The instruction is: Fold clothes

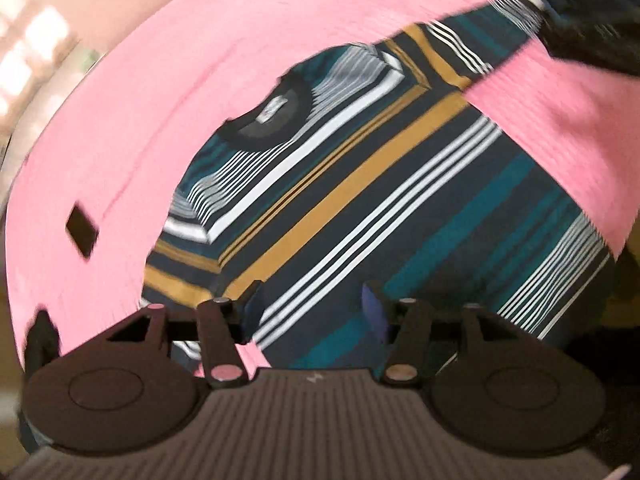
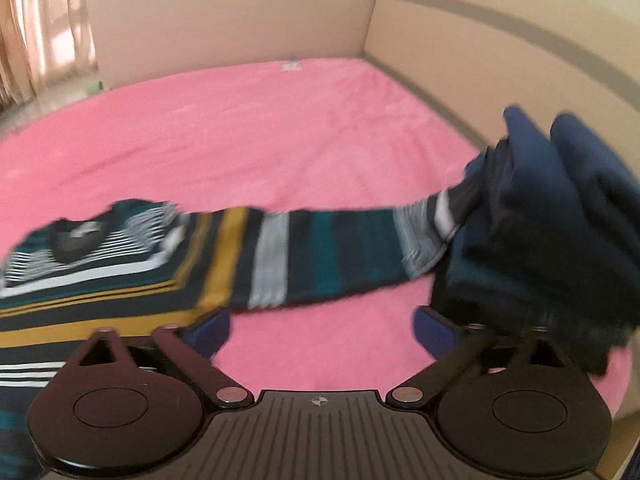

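The striped shirt (image 1: 360, 184) lies flat on the pink blanket (image 1: 180, 60). In the left wrist view its long axis runs from the black collar (image 1: 264, 116) at about 10 o'clock down to the hem at about 4 o'clock, so the neck points up and left. 1 sleeve (image 1: 460, 48) stretches out toward 1 o'clock, where its cuff meets a dark blue pile of clothes (image 1: 592, 20) at the frame's corner. The other sleeve is folded or bunched at about 8 o'clock, and its end is hidden behind the left gripper (image 1: 312, 300). A small black rectangle (image 1: 82, 230) lies on the blanket at 9 o'clock, well apart from the shirt; what it is cannot be made out.

The left gripper hangs over the lower body of the shirt with its fingers spread apart and nothing between them.

In the right wrist view the shirt (image 2: 120, 264) sits at 9 o'clock, its sleeve (image 2: 328, 252) reaching to 3 o'clock, where the cuff touches the pile of clothes (image 2: 560, 220). The right gripper (image 2: 320, 332) is also spread wide, with bare blanket (image 2: 280, 128) between its 2 fingers. Both views are blurred, so fine stripes and edges smear. The shirt's hem is cut off in the right wrist view.
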The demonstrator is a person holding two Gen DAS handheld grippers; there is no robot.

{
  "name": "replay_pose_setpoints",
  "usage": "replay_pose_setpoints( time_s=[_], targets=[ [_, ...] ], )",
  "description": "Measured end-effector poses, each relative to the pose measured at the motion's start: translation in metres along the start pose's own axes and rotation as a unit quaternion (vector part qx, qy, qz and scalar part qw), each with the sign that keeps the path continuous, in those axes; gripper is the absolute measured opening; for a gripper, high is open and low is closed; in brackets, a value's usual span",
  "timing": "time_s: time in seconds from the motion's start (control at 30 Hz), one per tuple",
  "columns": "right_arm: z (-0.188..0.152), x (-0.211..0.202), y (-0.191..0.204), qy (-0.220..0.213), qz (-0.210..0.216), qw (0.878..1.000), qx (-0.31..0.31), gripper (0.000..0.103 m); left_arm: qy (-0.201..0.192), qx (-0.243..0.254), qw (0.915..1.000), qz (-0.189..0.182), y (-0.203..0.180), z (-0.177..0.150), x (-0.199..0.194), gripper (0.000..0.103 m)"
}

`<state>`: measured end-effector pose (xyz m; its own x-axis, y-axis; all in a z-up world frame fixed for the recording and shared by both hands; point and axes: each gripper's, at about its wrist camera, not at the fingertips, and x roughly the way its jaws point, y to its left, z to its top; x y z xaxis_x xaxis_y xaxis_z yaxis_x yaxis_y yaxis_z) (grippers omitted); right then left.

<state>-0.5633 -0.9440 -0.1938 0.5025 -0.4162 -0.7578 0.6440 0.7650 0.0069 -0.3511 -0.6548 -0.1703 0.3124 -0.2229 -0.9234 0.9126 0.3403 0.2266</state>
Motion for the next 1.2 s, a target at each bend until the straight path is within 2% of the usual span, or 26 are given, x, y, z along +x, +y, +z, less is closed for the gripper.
replay_pose_setpoints(
  time_s=[0.1, 0.23, 0.33, 0.37, 0.5, 0.63, 0.8, 0.9, 1.03, 1.1, 1.2],
  targets=[
    [-0.009, -0.036, 0.019, 0.006, 0.022, 0.999, 0.035, 0.103, -0.011, -0.048, 0.9987, -0.013, 0.025, -0.028, -0.009, 0.063],
    [-0.018, -0.079, 0.048, 0.005, 0.016, 0.997, 0.069, 0.103, -0.031, -0.086, 0.9954, -0.029, 0.061, -0.078, -0.021, 0.064],
    [-0.036, -0.104, 0.077, 0.031, 0.012, 0.995, 0.099, 0.103, -0.034, -0.116, 0.9922, -0.032, 0.09, -0.122, -0.032, 0.068],
    [-0.042, -0.112, 0.086, 0.038, 0.018, 0.993, 0.107, 0.103, -0.036, -0.133, 0.9898, -0.035, 0.1, -0.137, -0.037, 0.072],
    [-0.067, -0.136, 0.119, 0.057, 0.037, 0.992, 0.11, 0.103, -0.03, -0.195, 0.9799, -0.032, 0.133, -0.189, -0.049, 0.079],
    [-0.077, -0.146, 0.135, 0.072, 0.057, 0.993, 0.073, 0.103, -0.028, -0.232, 0.9722, -0.019, 0.146, -0.23, -0.064, 0.081],
    [-0.076, -0.139, 0.134, 0.084, 0.078, 0.993, 0.03, 0.103, -0.038, -0.28, 0.9593, 0.011, 0.134, -0.26, -0.087, 0.087],
    [-0.073, -0.138, 0.124, 0.094, 0.094, 0.991, 0.005, 0.103, -0.038, -0.309, 0.95, 0.028, 0.113, -0.263, -0.097, 0.09],
    [-0.076, -0.137, 0.105, 0.106, 0.111, 0.988, -0.036, 0.103, -0.028, -0.345, 0.9373, 0.045, 0.076, -0.264, -0.11, 0.091],
    [-0.086, -0.14, 0.092, 0.116, 0.113, 0.986, -0.051, 0.103, -0.021, -0.354, 0.9338, 0.045, 0.056, -0.265, -0.117, 0.091],
    [-0.1, -0.141, 0.078, 0.134, 0.124, 0.981, -0.07, 0.103, -0.013, -0.352, 0.9345, 0.052, 0.022, -0.267, -0.126, 0.096]
  ],
)
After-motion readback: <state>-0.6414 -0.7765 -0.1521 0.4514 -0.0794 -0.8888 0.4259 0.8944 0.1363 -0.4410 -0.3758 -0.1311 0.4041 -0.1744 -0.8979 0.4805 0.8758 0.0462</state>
